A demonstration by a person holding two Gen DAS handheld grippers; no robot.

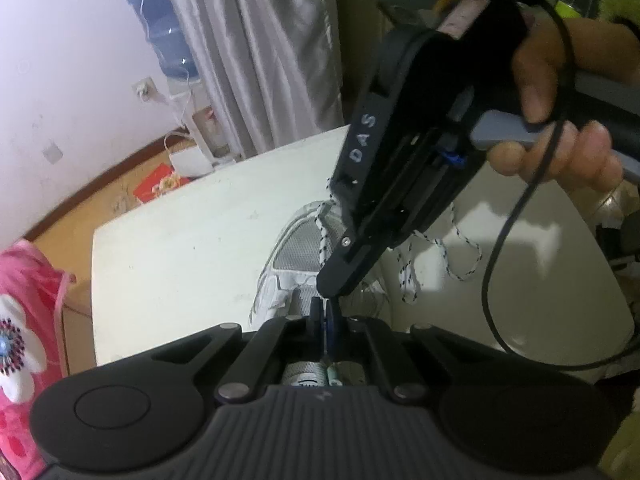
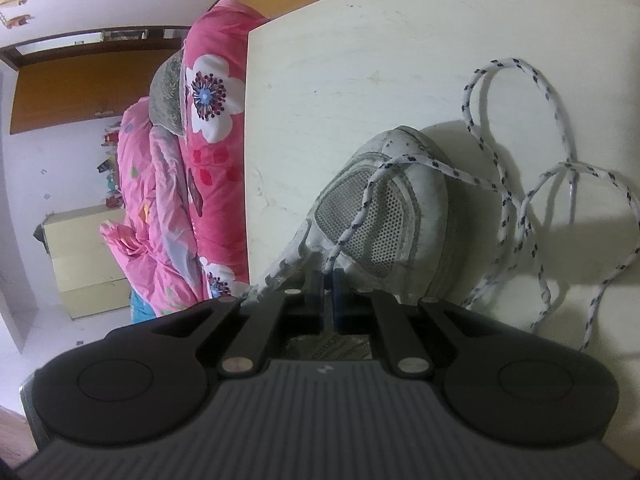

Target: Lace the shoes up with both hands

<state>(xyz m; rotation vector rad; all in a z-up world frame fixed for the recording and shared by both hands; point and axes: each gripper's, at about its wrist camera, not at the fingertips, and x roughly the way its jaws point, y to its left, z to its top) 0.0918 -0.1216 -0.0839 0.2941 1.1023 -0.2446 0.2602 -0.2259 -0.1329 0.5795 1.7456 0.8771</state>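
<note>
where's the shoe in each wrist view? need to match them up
Left wrist: the white shoe sits centre frame on the white table, partly hidden behind the right tool, just above the left tool.
Right wrist: the shoe is centre-right, toe pointing up-frame, just above the right tool.
Shared landmark: the speckled white lace looped on the table beside the shoe.
</note>
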